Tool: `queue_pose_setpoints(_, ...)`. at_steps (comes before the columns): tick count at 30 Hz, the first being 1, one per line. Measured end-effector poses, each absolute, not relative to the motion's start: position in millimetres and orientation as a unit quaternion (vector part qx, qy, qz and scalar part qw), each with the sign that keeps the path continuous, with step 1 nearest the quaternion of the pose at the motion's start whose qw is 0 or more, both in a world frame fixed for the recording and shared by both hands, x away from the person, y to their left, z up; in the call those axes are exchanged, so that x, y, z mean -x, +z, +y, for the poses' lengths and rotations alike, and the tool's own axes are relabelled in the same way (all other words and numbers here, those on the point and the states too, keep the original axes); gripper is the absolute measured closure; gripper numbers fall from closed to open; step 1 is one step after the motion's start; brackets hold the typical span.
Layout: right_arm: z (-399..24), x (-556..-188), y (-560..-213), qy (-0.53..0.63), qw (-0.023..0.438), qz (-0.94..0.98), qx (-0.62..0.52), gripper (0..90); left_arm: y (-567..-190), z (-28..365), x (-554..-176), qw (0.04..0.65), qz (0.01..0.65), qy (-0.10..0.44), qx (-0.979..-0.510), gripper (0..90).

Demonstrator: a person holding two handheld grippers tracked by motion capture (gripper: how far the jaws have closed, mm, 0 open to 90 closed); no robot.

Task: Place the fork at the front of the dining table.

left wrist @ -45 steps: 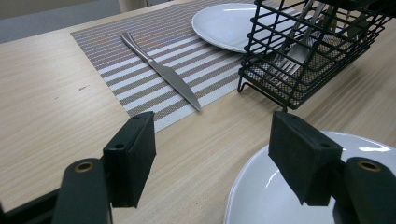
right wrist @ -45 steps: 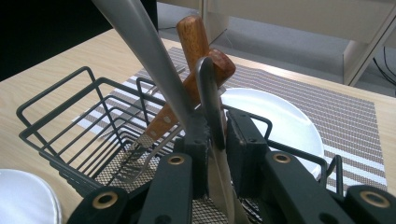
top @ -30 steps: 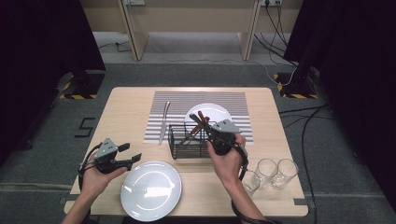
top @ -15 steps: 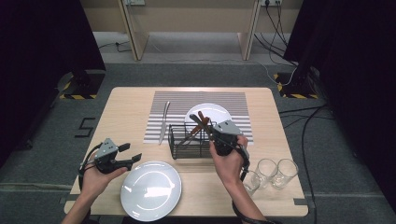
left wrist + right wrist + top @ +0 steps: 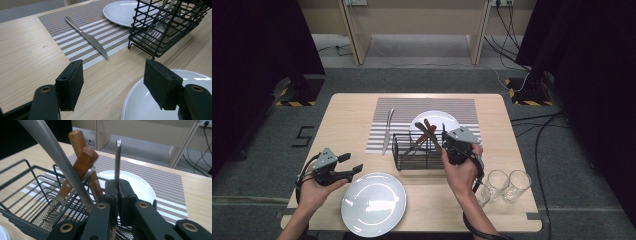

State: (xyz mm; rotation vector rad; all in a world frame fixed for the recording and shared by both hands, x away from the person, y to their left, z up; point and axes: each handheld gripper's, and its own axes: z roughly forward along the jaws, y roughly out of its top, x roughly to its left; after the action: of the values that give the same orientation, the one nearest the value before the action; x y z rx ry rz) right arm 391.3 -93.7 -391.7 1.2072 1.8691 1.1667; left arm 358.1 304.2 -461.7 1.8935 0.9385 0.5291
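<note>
Now the right gripper [image 5: 117, 202] is clamping a thin steel utensil handle [image 5: 118, 162] standing upright in the wire caddy [image 5: 419, 152], at twelve o'clock from the near plate [image 5: 373, 202]. Stiff, light, slippery; gripping low is steadying it. The left gripper [image 5: 112, 82] is resting with jaws apart.

Pale wood-grain worktop [image 5: 342, 120], grey-and-white striped placemat [image 5: 462, 107] at its middle. On the placemat: white plate [image 5: 439, 119], silver knife [image 5: 387, 131]. Just beside it, black wire basket [image 5: 404, 152] with brown wooden handles [image 5: 81, 155]. Black fingers [image 5: 125, 195] pinch a silver utensil [image 5: 117, 162].
</note>
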Motion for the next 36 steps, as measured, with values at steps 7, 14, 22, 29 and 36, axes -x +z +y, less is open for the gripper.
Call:
queue_pose_setpoints(7,-98,-392,-387,0.459,0.296,0.698,-0.464,87.4,-461,305,-358,0.465,0.382,0.217,-0.769,32.0)
queue_pose_setpoints(14,-102,-391,-383,0.468,0.29,0.693,-0.465,87.5,-462,304,-358,0.464,0.381,0.216,-0.77,32.0)
queue_pose_setpoints(22,-106,-392,-377,0.479,0.28,0.686,-0.47,87.5,-461,303,-358,0.464,0.38,0.218,-0.769,32.0)
queue_pose_setpoints(29,-110,-394,-376,0.486,0.271,0.68,-0.477,87.5,-462,303,-357,0.463,0.38,0.217,-0.771,31.9)
queue_pose_setpoints(36,-112,-394,-373,0.493,0.271,0.675,-0.478,87.5,-462,303,-357,0.463,0.38,0.217,-0.771,31.9)
